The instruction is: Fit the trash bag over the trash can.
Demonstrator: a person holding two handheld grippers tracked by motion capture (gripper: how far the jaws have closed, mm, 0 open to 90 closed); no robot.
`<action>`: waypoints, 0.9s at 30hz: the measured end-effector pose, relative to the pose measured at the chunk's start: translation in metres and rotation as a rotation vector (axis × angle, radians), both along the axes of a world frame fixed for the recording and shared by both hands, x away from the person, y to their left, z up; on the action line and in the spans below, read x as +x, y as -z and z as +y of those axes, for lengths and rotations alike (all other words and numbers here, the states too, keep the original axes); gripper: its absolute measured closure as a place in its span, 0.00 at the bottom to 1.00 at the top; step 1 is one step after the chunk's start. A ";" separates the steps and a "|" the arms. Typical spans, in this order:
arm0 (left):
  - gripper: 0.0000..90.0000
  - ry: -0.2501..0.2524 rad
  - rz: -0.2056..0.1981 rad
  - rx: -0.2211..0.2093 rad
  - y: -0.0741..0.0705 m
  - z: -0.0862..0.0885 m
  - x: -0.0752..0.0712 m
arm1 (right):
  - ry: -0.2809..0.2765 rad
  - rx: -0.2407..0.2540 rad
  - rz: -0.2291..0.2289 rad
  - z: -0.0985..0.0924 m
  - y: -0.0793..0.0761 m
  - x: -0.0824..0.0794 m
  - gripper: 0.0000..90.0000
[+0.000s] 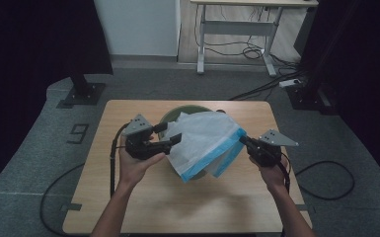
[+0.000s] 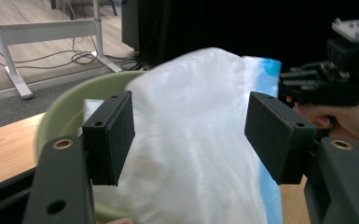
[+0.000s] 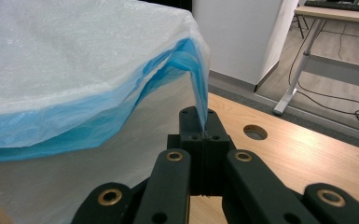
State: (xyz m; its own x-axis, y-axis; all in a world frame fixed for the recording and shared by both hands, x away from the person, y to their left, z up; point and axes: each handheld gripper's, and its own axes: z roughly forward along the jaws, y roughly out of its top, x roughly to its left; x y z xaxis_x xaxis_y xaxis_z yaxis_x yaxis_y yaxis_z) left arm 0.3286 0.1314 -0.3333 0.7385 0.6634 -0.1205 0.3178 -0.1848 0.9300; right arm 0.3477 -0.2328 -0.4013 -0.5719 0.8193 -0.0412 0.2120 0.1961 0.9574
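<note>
The left gripper point(image 1: 171, 136), at about nine o'clock of the green bin point(image 1: 170, 114), has its jaws spread wide with nothing pinched; the white bag point(image 1: 202, 138) lies just beyond them, likely so it can take a fresh hold. The bag drapes over the bin at the table's point(image 1: 128, 197) middle. At three o'clock the right gripper point(image 1: 241, 139) is clamped tight on the bag's blue rim point(image 3: 186, 56), seemingly to keep it taut for fitting over the bin.
</note>
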 end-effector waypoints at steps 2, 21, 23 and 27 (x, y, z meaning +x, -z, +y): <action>0.37 0.014 0.004 0.020 0.001 -0.008 -0.001 | -0.002 0.000 0.000 0.001 0.000 -0.001 0.98; 0.33 0.055 0.128 0.164 0.040 -0.058 0.018 | -0.017 0.011 -0.013 0.001 -0.001 -0.007 0.98; 0.38 0.052 0.119 0.172 0.041 -0.059 0.017 | -0.020 0.010 -0.013 0.002 -0.001 -0.007 0.98; 0.59 0.056 0.096 0.192 0.042 -0.061 0.016 | -0.026 0.008 -0.017 0.004 -0.002 -0.008 0.98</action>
State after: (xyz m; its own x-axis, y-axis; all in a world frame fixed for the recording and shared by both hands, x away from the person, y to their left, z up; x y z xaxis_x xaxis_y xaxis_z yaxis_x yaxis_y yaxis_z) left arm 0.3443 0.0700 -0.3750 0.7659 0.6393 -0.0679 0.3879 -0.3752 0.8419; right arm 0.3393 -0.2285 -0.3991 -0.5924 0.8044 -0.0444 0.1905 0.1935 0.9624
